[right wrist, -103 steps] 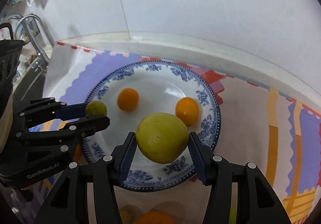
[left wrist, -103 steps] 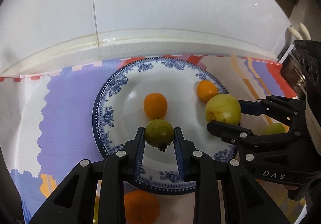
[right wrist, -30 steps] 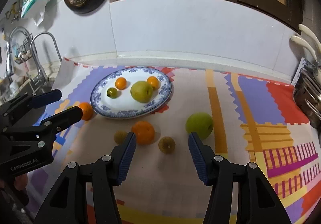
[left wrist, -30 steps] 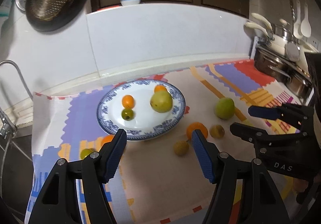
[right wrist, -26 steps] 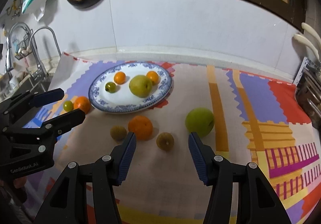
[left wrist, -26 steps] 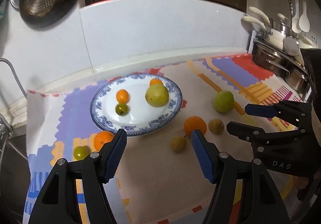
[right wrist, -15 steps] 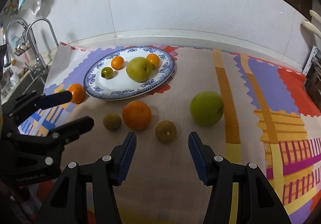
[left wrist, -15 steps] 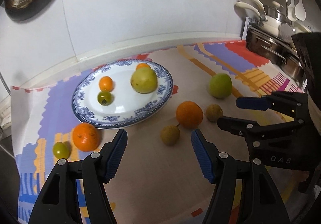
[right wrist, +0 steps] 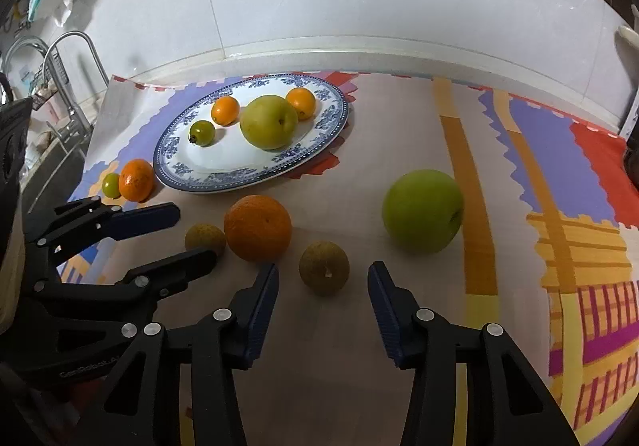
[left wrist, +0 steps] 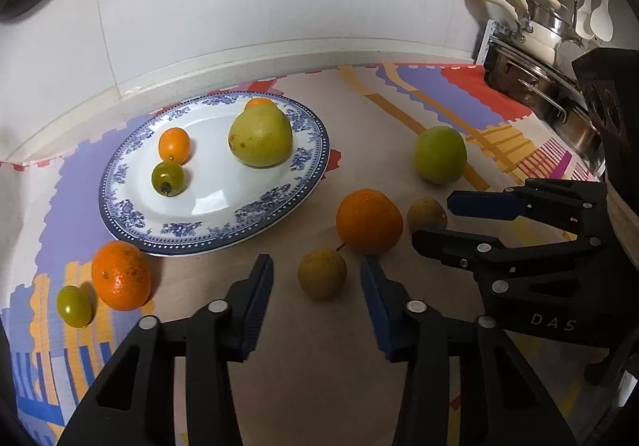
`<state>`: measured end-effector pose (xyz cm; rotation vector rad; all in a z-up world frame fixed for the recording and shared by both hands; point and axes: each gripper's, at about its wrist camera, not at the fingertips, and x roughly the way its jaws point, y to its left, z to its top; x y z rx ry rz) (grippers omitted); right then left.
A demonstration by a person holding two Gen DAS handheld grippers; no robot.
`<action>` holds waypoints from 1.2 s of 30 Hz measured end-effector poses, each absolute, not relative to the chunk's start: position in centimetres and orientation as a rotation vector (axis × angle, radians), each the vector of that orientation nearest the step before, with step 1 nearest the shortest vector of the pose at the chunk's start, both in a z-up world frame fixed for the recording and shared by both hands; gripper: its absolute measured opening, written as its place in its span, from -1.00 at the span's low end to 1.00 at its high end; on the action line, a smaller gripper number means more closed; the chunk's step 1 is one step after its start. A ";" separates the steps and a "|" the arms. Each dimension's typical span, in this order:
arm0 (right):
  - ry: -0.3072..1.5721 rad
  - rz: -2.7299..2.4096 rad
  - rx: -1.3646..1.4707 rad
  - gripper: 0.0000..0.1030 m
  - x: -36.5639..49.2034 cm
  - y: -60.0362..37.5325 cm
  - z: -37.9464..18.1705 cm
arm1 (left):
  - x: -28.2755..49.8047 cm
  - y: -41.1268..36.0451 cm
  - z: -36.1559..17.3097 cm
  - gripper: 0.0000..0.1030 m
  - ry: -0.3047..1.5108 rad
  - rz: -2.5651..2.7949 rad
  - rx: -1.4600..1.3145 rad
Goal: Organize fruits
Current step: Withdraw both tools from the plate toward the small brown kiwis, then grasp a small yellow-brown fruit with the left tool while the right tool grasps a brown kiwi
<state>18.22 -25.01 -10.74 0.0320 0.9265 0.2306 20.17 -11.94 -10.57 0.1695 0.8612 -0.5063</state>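
A blue-patterned plate (left wrist: 120,190) (right wrist: 167,162) holds a yellow-green pear (left wrist: 260,140) (right wrist: 268,127), two small oranges and a small green tomato (left wrist: 167,178). On the mat lie a big orange (left wrist: 368,219) (right wrist: 257,233), a green apple (left wrist: 439,154) (right wrist: 422,210), and two small brown fruits. My left gripper (left wrist: 316,274) is open, its jaws either side of one brown fruit (left wrist: 322,273) (right wrist: 205,239). My right gripper (right wrist: 322,280) is open around the other brown fruit (right wrist: 324,267) (left wrist: 426,214). Neither touches its fruit.
An orange (left wrist: 121,275) (right wrist: 136,180) and a small green tomato (left wrist: 73,305) (right wrist: 111,185) lie left of the plate. Pots and utensils (left wrist: 551,58) stand at the right. A sink tap (right wrist: 68,78) is at the left. A white tiled wall backs the counter.
Both grippers let go of the green tomato and pear on the plate, pulled back, then came down and forward to the two small brown fruits on the mat.
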 end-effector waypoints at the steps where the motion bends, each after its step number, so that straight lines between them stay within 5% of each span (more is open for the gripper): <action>1: 0.926 0.232 0.034 -0.12 18.3 -25.0 -10.8 | 20.3 -12.0 -10.6 -0.24 0.866 -0.511 0.168; 12: 0.944 0.237 0.041 -0.44 18.9 -25.0 -11.3 | 20.5 -12.1 -11.0 -0.47 0.893 -0.518 0.159; 36: 0.850 0.281 0.061 -0.44 18.0 -24.4 -6.8 | 19.3 -10.7 -5.9 -0.48 0.778 -0.467 0.125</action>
